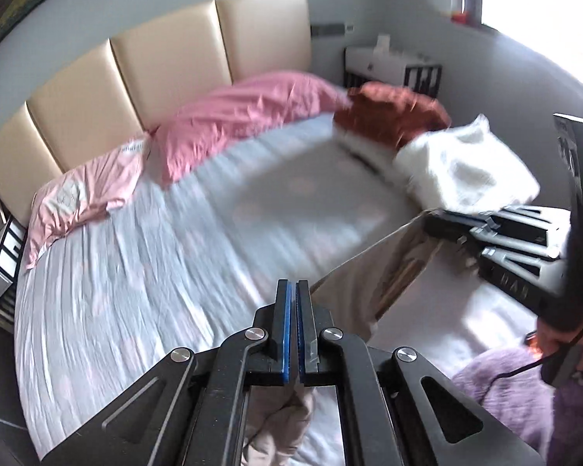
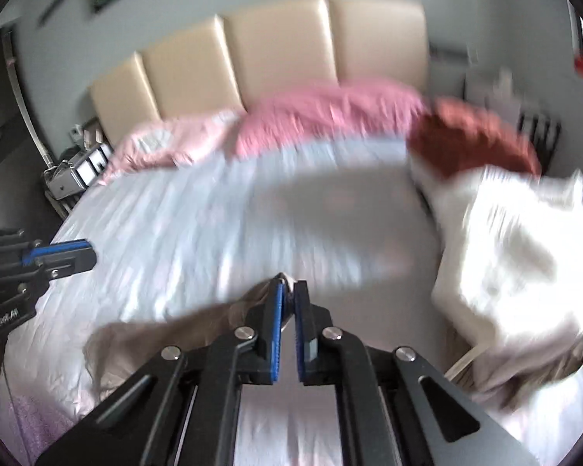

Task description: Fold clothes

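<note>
Two grippers hold one beige garment above the near edge of the bed. The left gripper has its blue pads pressed together, with beige cloth hanging below them and running off to the right as a taut edge. The right gripper is closed to a narrow gap on a fold of the same cloth, which trails away to its left over the pale sheet. Along the head edge of the bed lie a pink pillow and a paler pink one, against a cream padded headboard. At the far right corner sit a rust-coloured garment and, just beside it, a white pile. Both views are blurred.
</note>
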Motion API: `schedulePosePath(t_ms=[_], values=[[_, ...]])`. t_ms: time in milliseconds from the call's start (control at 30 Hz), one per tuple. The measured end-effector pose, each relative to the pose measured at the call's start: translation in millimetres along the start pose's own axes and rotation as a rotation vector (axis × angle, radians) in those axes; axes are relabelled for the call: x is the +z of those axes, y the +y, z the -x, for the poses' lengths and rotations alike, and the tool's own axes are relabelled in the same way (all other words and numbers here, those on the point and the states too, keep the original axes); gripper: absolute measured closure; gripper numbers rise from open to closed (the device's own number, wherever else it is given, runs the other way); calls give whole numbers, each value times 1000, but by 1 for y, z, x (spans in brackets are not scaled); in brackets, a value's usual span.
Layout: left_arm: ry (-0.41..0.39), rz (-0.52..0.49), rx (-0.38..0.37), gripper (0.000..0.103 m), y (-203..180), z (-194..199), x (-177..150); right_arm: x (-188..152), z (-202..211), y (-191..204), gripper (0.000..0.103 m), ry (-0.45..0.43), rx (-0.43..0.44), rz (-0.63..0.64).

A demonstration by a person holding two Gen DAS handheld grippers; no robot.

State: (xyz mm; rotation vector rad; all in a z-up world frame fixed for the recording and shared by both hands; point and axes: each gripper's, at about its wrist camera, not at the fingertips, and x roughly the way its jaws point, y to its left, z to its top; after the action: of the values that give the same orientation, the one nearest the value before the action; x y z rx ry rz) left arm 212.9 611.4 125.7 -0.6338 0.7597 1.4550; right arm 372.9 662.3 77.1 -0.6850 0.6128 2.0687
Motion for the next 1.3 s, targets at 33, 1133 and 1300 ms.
schedulePosePath(t_ms=[33, 1133, 1300], values=[[-4, 0, -12, 100, -1, 8, 0, 7, 9, 11, 98, -13, 3, 32], [175, 313, -21, 62, 113, -51, -171, -55, -124, 153, 86, 327, 229, 312], [252, 227, -39, 62, 111, -89, -187, -63, -128, 124, 78, 375, 234, 366]])
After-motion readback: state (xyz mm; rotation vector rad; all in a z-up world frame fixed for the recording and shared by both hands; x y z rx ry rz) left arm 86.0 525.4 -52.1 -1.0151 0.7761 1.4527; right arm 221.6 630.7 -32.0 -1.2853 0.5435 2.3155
